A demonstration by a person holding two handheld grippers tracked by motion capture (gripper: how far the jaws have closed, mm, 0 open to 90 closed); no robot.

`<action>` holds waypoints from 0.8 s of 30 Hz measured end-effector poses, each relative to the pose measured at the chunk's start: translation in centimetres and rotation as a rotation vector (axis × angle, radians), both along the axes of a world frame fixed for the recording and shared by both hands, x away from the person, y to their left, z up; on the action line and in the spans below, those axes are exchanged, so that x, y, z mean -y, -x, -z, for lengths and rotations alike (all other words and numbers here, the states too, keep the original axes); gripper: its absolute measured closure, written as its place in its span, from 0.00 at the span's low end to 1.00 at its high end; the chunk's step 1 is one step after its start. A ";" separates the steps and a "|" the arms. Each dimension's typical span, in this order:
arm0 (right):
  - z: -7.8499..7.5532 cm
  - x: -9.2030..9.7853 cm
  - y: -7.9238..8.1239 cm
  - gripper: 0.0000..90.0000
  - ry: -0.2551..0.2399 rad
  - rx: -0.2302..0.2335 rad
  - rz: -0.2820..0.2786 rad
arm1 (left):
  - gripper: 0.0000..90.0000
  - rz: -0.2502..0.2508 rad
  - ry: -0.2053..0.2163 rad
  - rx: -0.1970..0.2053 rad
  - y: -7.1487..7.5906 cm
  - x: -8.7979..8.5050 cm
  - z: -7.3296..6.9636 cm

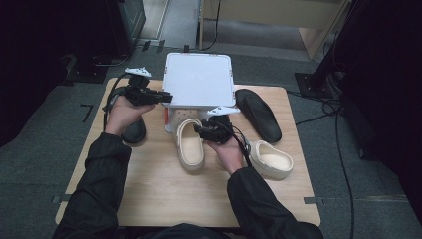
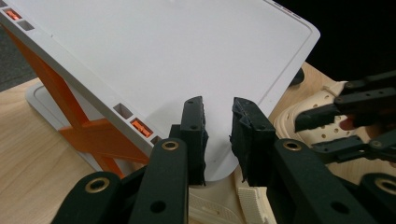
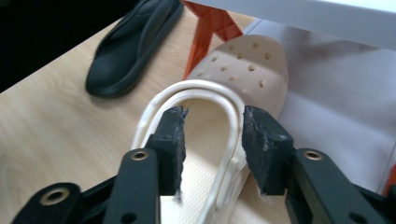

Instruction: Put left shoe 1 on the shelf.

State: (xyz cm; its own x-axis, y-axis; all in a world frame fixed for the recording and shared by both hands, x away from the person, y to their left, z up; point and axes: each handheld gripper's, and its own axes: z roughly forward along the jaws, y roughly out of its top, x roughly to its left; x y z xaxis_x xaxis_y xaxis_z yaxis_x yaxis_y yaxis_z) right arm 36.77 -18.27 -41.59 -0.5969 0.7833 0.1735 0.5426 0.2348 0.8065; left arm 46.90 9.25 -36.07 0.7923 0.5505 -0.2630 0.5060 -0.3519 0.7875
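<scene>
White lid (image 1: 199,79) raised over the box base, at the table's (image 1: 149,194) far edge. Left gripper (image 1: 166,97) at the lid's near-left corner; right gripper (image 1: 198,130) just below the lid, over a cream clog (image 1: 190,144) whose toe lies under the lid.

Left gripper view: lid (image 2: 177,51) corner between the pads, jaws narrowly parted, clamped on it.

Right gripper view: jaws apart, astride the clog (image 3: 219,93) heel strap, pads clear of it. Black sandal (image 3: 133,46) left of the clog.
</scene>
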 end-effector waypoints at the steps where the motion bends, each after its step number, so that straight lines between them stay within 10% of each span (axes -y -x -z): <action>1: -0.2 0.1 0.4 0.70 0.000 0.002 -0.011 | 0.83 -0.001 -0.001 0.000 0.0 0.0 0.0; 24: 4.2 0.8 8.4 0.92 0.037 -0.034 -0.192 | 0.87 -0.004 0.001 -0.001 0.1 0.2 0.1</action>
